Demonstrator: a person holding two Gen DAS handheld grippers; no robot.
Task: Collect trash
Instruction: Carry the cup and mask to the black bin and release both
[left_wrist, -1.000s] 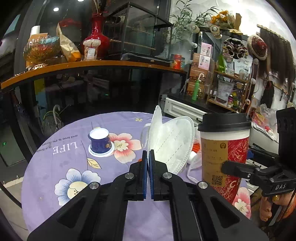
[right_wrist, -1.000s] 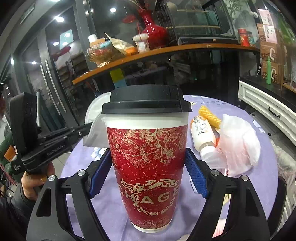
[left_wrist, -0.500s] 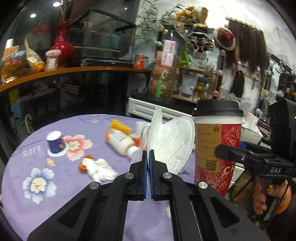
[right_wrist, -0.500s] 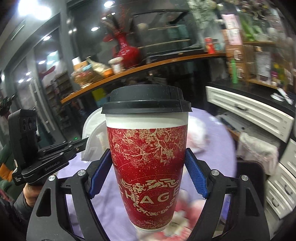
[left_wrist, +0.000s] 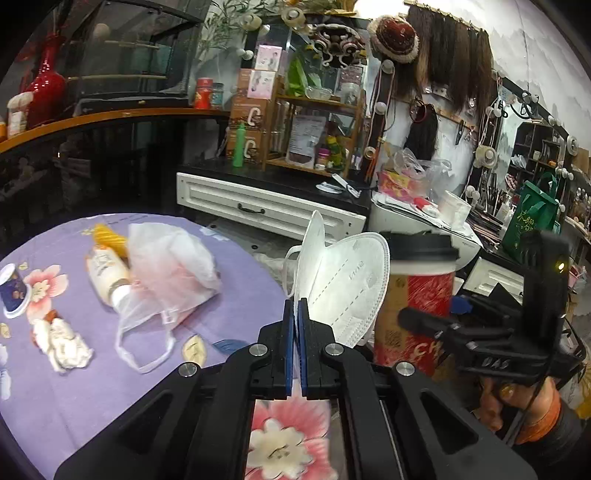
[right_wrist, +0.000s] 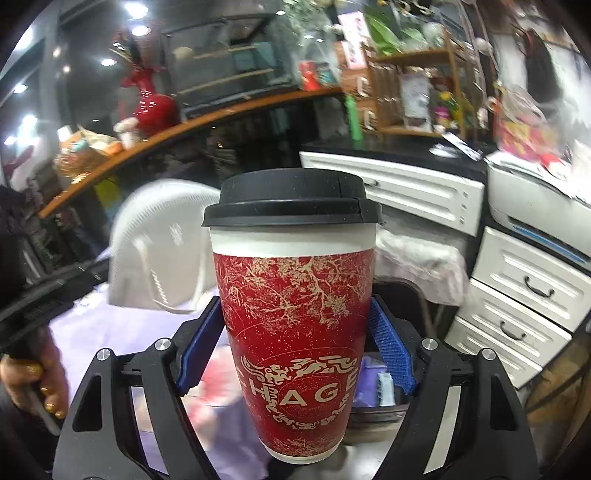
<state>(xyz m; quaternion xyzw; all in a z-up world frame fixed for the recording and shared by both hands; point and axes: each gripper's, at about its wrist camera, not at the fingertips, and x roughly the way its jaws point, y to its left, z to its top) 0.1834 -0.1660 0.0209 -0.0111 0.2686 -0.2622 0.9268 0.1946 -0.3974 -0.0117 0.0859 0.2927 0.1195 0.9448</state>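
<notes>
The left gripper (left_wrist: 294, 325) is clenched on the lower edge of a white folded face mask (left_wrist: 347, 288), which stands upright just past its blue pads and leans slightly to its right. Right of that gripper, the right gripper (right_wrist: 295, 332) grasps a tall red paper cup with gold branch print and a black plastic lid (right_wrist: 295, 302), upright, its blue pads pressed against the cup's two sides. Seen from the right gripper, the mask sits up and to its left, just beside the cup.

Ahead and to the left of the left gripper, on the round bench with a lilac flowered cloth (left_wrist: 229, 295), lie a translucent pinkish plastic bag (left_wrist: 170, 273), a cream plastic bottle on its side (left_wrist: 107, 277) touching the bag, a crumpled white tissue (left_wrist: 62, 343) nearer, and a small dark blue cup with a white lid (left_wrist: 13, 291) at the far left
</notes>
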